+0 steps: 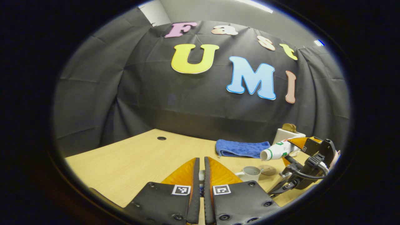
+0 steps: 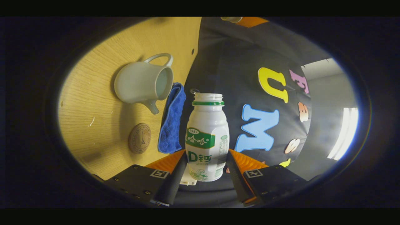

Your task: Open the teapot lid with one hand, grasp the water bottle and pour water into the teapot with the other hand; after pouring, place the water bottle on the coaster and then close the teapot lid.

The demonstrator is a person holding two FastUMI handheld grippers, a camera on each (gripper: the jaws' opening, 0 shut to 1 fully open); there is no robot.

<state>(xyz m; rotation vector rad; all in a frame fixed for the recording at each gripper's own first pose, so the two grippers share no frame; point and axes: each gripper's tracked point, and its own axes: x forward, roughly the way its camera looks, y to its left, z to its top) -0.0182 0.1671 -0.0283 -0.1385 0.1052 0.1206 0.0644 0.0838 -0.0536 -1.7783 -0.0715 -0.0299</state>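
My right gripper [image 2: 206, 155] is shut on a white bottle [image 2: 207, 137] with a green label and an uncapped mouth. In the left gripper view the bottle [image 1: 276, 151] lies almost level in the right gripper [image 1: 292, 152], its mouth pointing left just above the white teapot [image 1: 250, 173], which stands without a lid. A round brown coaster [image 1: 268, 169] lies beside the pot. In the right gripper view the teapot [image 2: 140, 82] and the coaster [image 2: 139, 138] sit on the wooden table. My left gripper [image 1: 201, 160] is held well above the table, shut on a small white piece, the teapot lid [image 1: 202, 175].
A folded blue towel [image 1: 242, 148] lies behind the teapot near the back cloth wall. At the far right stands a white box [image 1: 287, 133] with a brown top. The wooden table [image 1: 131, 162] has a small cable hole [image 1: 161, 138] at its back left.
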